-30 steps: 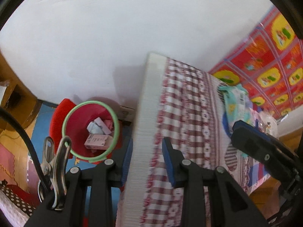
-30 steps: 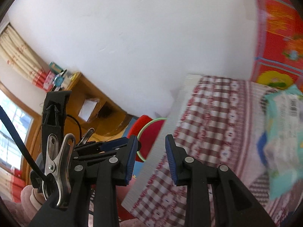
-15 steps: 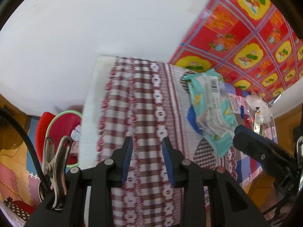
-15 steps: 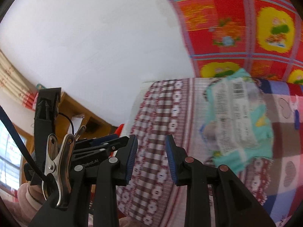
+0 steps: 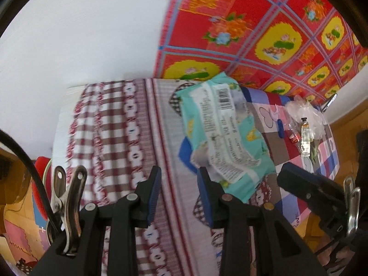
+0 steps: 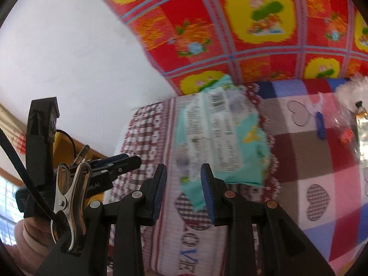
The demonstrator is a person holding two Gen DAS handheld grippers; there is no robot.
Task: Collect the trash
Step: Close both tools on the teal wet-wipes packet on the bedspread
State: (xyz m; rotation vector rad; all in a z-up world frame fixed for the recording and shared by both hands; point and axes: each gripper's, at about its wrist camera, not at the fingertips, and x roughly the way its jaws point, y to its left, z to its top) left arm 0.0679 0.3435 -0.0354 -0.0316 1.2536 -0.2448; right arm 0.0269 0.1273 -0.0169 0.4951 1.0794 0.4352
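A crumpled teal and white wrapper (image 5: 220, 133) lies on the checked tablecloth (image 5: 110, 133); it also shows in the right wrist view (image 6: 218, 142). My left gripper (image 5: 179, 181) is open and empty, just left of the wrapper's near end. My right gripper (image 6: 184, 179) is open and empty, its jaws either side of the wrapper's near corner. A clear plastic bag (image 5: 303, 115) with a small tube (image 5: 306, 138) lies further right. The rim of the red bin (image 5: 42, 170) shows at the table's left edge.
A red and yellow patterned cloth (image 5: 264, 34) hangs on the wall behind the table. A blue cap (image 5: 280, 128) and a small red item (image 5: 293, 138) lie near the plastic bag. Wooden furniture (image 6: 96, 154) stands to the left.
Both grippers have swung right from the red bin over the table to the teal wrapper. Both stay open and empty.
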